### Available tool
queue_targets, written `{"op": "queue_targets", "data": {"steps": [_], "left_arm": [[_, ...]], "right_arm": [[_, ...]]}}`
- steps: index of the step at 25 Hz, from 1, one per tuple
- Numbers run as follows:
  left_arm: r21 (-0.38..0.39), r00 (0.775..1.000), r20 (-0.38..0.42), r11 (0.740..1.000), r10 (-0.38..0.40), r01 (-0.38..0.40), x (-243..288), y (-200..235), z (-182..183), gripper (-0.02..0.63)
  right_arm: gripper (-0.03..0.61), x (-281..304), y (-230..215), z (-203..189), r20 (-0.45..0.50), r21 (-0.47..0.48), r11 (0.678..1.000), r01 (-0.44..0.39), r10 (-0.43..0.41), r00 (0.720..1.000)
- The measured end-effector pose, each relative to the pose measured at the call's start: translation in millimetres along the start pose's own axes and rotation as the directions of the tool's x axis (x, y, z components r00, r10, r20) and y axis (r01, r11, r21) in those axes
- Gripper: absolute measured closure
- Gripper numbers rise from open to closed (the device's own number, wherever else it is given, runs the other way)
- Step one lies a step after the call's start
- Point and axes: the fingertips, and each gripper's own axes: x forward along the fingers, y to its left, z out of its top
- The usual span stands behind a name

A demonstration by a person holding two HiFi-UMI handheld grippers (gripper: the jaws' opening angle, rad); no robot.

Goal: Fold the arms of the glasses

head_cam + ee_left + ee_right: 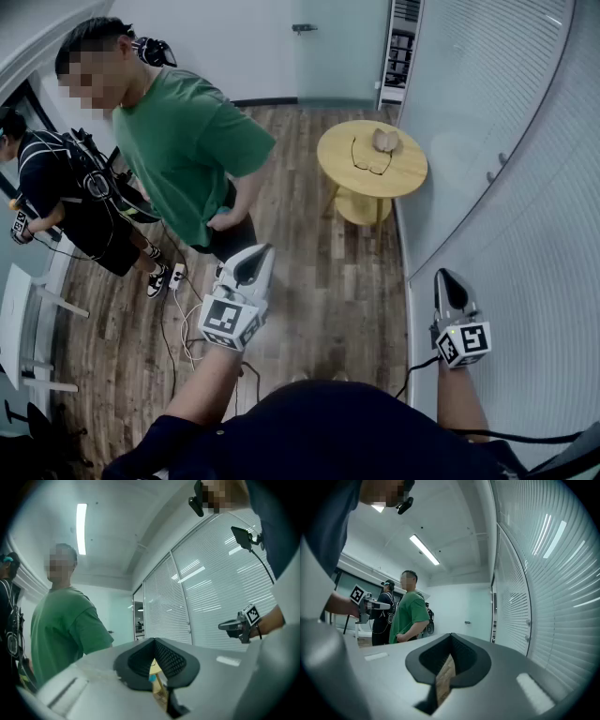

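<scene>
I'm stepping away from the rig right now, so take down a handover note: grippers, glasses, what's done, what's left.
Left gripper: shut, empty, held up well short of the table.
Right gripper: shut, empty, close to the wall of blinds.
Glasses: on the round wooden table across the room, beside a small tan object; arms look unfolded.
Done: nothing yet.
Left: go to the table and fold both arms.
</scene>
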Motion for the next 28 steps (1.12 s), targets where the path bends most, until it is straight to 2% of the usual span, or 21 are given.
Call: {"op": "queue_targets", "data": {"steps": [8,14,20,23,28], "left_arm": [[0.000,1.000,0.016,1.000,-0.022,0.022,10.1,-13.0,14.4,0.612],[-0.003,1.000,0.000,1.000,-0.024,0.024,24.7,-29.4,13.3,0.612],[0.014,1.000,0.024,1.000,-0.016,0.015,42.3,-43.1,18.3,0.612],[0.012,0.999,0.029,1.000,-0.017,0.017,52.4,-49.6,19.0,0.612],[0.030,0.999,0.021,0.999,-0.037,0.037,73.4,-39.1,20.4,0.612]], "right_arm": [[0.572,-0.4,-5.2,-0.6,-0.012,0.006,1.000,-0.002,0.002,1.000],[0.572,-5.3,-26.7,-2.6,-0.005,0.050,0.999,-0.005,0.005,1.000],[0.571,-3.8,-46.5,-8.8,-0.002,0.022,1.000,-0.008,0.008,1.000],[0.571,0.1,-57.4,-17.9,-0.011,0.041,0.999,0.001,-0.001,1.000],[0.571,22.1,-61.3,-14.1,-0.010,0.043,0.999,-0.003,0.003,1.000]]}}
